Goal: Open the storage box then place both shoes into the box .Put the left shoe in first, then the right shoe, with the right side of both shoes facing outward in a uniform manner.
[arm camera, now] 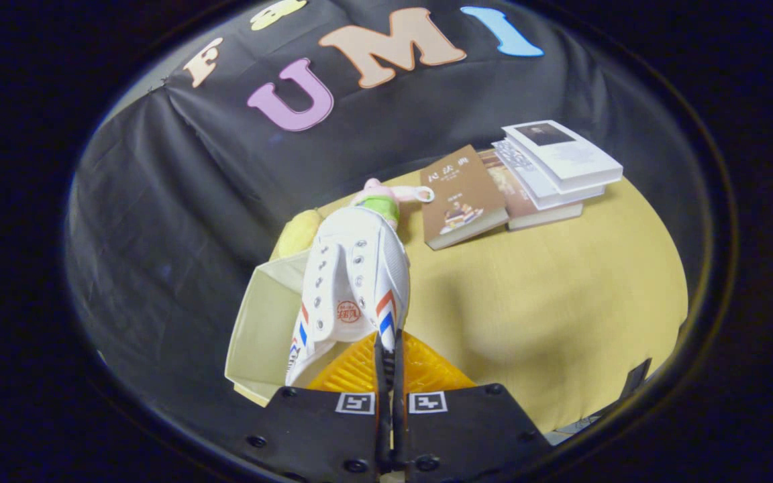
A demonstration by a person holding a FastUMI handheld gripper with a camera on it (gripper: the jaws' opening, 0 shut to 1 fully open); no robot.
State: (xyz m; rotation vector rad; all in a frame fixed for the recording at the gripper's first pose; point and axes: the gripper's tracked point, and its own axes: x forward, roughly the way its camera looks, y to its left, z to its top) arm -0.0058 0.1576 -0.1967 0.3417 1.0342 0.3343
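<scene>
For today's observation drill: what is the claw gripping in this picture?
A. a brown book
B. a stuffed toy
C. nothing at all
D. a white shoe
D: the claw is pinched shut on the heel edge of the white shoe, which hangs over the open box.
</scene>
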